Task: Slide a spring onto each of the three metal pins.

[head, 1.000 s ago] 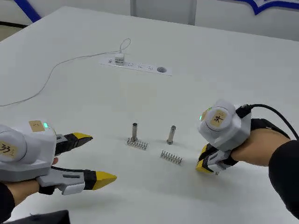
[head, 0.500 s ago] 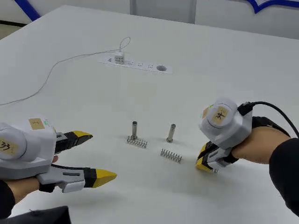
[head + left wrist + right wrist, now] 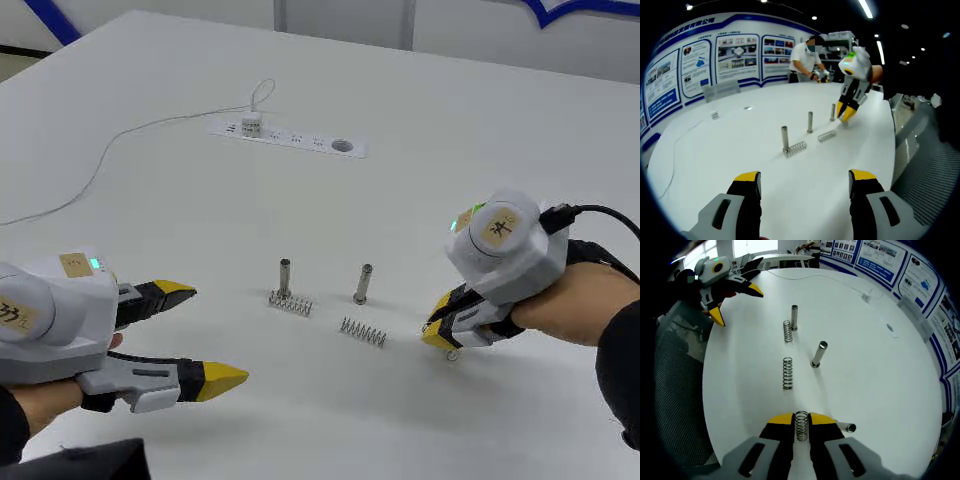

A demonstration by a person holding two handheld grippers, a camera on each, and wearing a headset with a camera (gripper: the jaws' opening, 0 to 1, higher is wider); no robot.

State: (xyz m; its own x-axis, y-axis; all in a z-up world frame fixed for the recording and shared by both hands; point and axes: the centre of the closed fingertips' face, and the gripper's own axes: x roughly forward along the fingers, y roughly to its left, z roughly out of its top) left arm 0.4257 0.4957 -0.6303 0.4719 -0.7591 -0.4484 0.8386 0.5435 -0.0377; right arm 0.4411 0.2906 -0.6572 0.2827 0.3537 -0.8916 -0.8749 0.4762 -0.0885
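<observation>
Held spring point(image 3: 801, 426): pinched between the jaws of right claw point(image 3: 801, 419), just beside third pin point(image 3: 846, 428) | first pin point(image 3: 285, 277), second pin point(image 3: 364, 284): upright, mid-surface point(image 3: 480, 120) | loose springs point(image 3: 291, 301) point(image 3: 362, 332): lying beside them | left claw point(image 3: 215, 335): wide open, empty, toward near edge

Tabletop point(image 3: 480, 120) is bare and passable from the left gripper point(image 3: 210, 335) to the first upright pin point(image 3: 284, 278) and beyond it to the power strip point(image 3: 290, 138) and its cable point(image 3: 105, 160); mid-table obstacles are that pin with a spring point(image 3: 291, 303) at its foot, the second upright pin point(image 3: 364, 284), and a loose spring point(image 3: 362, 333) lying before the right gripper point(image 3: 437, 335).
</observation>
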